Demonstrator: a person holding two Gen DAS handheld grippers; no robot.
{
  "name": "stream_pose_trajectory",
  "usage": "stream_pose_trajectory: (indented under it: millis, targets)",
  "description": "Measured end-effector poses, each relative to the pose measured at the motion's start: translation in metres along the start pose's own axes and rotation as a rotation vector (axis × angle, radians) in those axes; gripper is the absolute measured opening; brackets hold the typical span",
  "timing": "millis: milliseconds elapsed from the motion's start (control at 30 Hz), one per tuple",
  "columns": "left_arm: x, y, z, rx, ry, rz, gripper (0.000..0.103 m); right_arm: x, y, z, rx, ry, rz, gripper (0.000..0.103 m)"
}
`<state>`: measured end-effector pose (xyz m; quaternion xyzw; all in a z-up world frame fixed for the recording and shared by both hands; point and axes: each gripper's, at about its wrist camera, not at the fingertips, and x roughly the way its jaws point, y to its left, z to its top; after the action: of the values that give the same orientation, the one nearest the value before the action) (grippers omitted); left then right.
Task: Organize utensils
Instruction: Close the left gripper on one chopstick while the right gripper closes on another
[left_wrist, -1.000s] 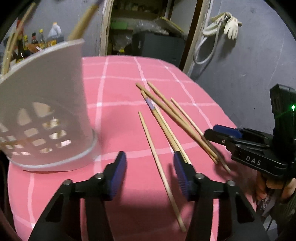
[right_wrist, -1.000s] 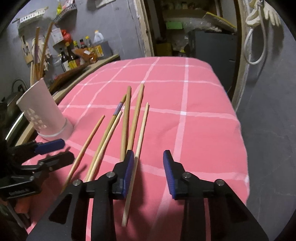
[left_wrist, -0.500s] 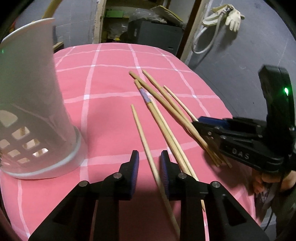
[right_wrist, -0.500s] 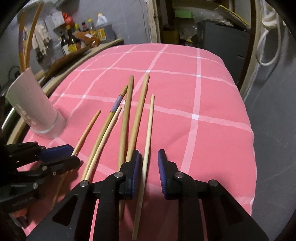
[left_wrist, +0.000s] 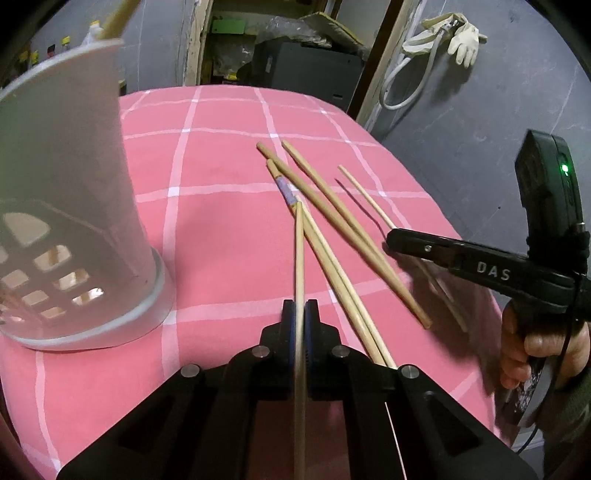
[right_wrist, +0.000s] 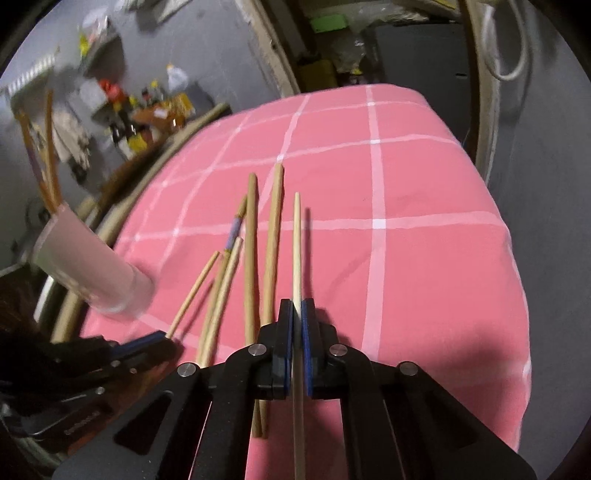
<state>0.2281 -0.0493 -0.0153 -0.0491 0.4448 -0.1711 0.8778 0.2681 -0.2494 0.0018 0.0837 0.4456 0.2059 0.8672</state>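
My left gripper (left_wrist: 299, 314) is shut on a pale wooden chopstick (left_wrist: 299, 258) and holds it lifted, pointing forward over the pink checked cloth (left_wrist: 221, 229). My right gripper (right_wrist: 296, 314) is shut on a thin pale chopstick (right_wrist: 296, 251), also raised off the cloth. Several more chopsticks (left_wrist: 332, 221) lie on the cloth between the two grippers; one has a purple band (left_wrist: 286, 190). The white perforated utensil holder (left_wrist: 62, 206) stands at the left with chopsticks in it. It also shows in the right wrist view (right_wrist: 88, 269).
The right gripper's black body (left_wrist: 480, 266) and the hand holding it are at the right of the left wrist view. The table edge drops off at the right to a grey floor (right_wrist: 546, 221). A shelf with bottles (right_wrist: 147, 110) stands behind the table.
Both grippers have closed, each on a chopstick, and lifted it off the cloth. Before, both were open above the chopsticks.
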Motion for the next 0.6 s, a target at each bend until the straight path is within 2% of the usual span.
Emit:
stream_pose_trajectory:
  millis: [200, 433, 600]
  targets:
    - [-0.031, -0.003, -0.007, 0.007, -0.139, -0.005, 0.003, -0.037, 0.013, -0.016, 0.018, -0.183, 0.059, 0.003]
    - [-0.076, -0.007, -0.02, 0.03, -0.389, 0.003, 0.003, -0.067, 0.045, -0.038, -0.017, -0.437, 0.108, 0.003]
    - [-0.101, 0.001, -0.022, -0.005, -0.514, -0.002, 0.003, -0.074, 0.064, -0.042, -0.037, -0.538, 0.136, 0.003]
